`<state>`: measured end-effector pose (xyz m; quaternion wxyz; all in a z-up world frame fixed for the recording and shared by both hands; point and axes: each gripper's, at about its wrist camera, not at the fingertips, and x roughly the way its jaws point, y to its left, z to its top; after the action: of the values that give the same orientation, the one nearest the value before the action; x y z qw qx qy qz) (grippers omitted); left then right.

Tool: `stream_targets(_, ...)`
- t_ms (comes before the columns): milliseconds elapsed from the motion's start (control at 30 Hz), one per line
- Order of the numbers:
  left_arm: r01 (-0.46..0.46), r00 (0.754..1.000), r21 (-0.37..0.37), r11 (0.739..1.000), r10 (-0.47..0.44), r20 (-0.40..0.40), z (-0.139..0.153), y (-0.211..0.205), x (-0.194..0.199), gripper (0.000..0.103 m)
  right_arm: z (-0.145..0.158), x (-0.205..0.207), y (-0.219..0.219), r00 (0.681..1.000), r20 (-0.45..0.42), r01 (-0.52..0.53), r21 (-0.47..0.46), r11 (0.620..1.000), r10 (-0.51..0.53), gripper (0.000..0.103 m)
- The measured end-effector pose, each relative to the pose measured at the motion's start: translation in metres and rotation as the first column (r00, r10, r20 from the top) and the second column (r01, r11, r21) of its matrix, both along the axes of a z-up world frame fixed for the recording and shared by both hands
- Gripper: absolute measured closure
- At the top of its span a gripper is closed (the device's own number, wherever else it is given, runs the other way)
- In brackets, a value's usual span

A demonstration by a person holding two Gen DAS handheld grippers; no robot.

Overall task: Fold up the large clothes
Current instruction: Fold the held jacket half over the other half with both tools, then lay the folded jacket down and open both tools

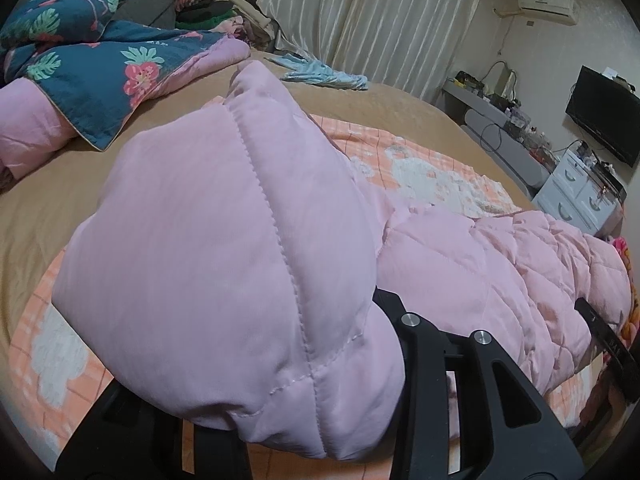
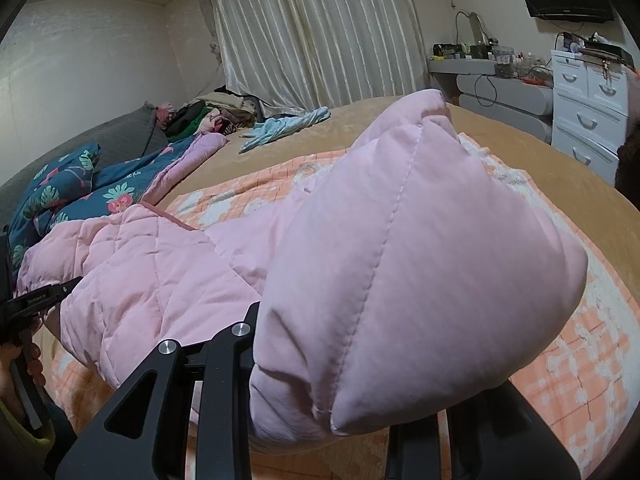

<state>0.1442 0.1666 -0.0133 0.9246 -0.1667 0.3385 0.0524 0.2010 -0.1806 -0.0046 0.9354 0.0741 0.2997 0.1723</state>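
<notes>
A pink quilted puffer jacket (image 1: 500, 264) lies across an orange-and-white checked blanket (image 1: 420, 168) on the bed. My left gripper (image 1: 312, 412) is shut on one puffy end of the jacket (image 1: 208, 248), which bulges over and hides the fingertips. My right gripper (image 2: 340, 408) is shut on the other end of the jacket (image 2: 420, 272), likewise covering its fingertips. The jacket body (image 2: 140, 272) stretches between the two. The left gripper also shows at the left edge of the right wrist view (image 2: 36, 300), and the right gripper at the right edge of the left wrist view (image 1: 604, 336).
A blue floral quilt with pink lining (image 1: 92, 68) is bunched at the head of the bed. A light blue garment (image 1: 324, 74) and a clothes pile (image 2: 216, 114) lie near the curtains (image 2: 312, 28). A white drawer unit (image 2: 588, 104) and grey desk (image 2: 500, 80) stand beside the bed.
</notes>
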Motion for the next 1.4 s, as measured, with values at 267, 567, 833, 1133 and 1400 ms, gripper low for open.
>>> stream_targets(267,0.007,1.000,-0.004,1.000,-0.007,-0.014,-0.006,0.008,-0.007,0.074,0.000,-0.010,0.000,1.000,-0.019,0.014,-0.004,1.000,-0.014,0.075)
stream_targets(567,0.000,0.999,-0.013,1.000,-0.001,-0.042,-0.022,0.016,-0.011,0.071,-0.006,-0.014,0.001,0.997,-0.063,0.036,-0.004,0.999,-0.036,0.073)
stream_targets(833,-0.002,0.998,-0.039,0.999,0.000,-0.056,-0.039,0.023,-0.012,0.067,-0.023,0.001,-0.007,0.987,-0.145,0.074,0.039,0.997,-0.068,0.070)
stream_targets(1133,-0.005,0.998,-0.047,0.999,0.001,-0.066,-0.050,0.020,-0.010,0.062,-0.052,0.018,-0.015,0.966,-0.236,0.122,0.065,0.990,-0.104,0.056)
stream_targets(1400,-0.011,0.996,-0.101,0.995,0.002,-0.092,-0.053,0.027,-0.020,0.040,-0.063,0.020,-0.030,0.939,-0.323,0.158,0.103,0.982,-0.118,0.026)
